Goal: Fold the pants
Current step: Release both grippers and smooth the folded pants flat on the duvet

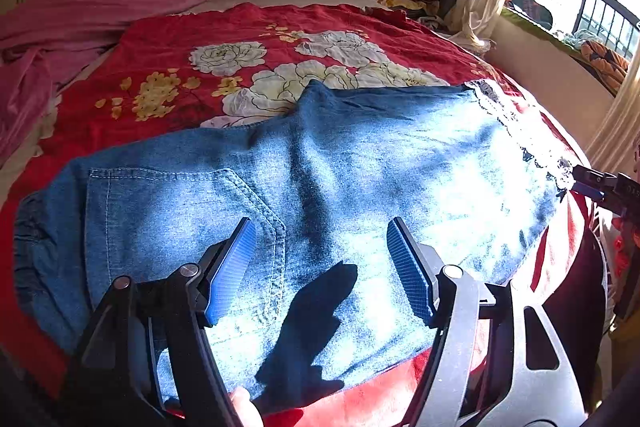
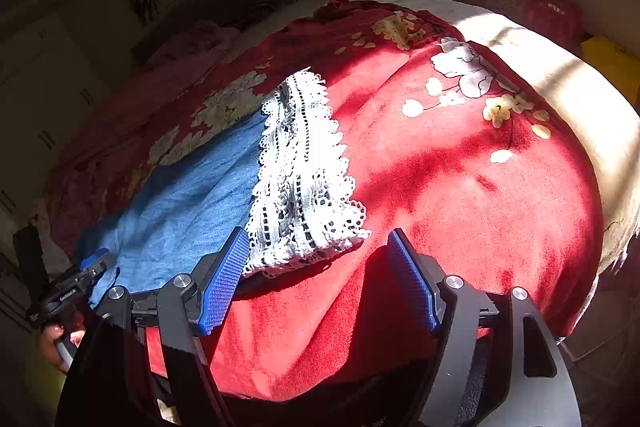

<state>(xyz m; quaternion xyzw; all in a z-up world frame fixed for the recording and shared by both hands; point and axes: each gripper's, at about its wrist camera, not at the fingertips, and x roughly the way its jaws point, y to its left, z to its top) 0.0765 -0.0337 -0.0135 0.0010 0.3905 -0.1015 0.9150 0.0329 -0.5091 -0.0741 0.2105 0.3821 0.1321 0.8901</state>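
pants (image 1: 320,187) laid flat on red blanket (image 1: 200,67) | left gripper (image 1: 322,267) held released above denim | right gripper (image 2: 320,279) released, near lace hem (image 2: 304,179), seemingly untouched

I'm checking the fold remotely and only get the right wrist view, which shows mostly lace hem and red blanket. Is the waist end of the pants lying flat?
Observer: In the left wrist view the denim pants lie spread across the red floral blanket, back pocket facing up.
Operator: Is the left claw holding them?
Observer: No. The left claw is open above the denim, nothing between its pads.
Operator: And mine?
Observer: The right claw is open too, with the lace hem just ahead of its left pad.
Operator: Anything crowding the bed?
Observer: A pink quilt is bunched at the far left, apart from the pants.
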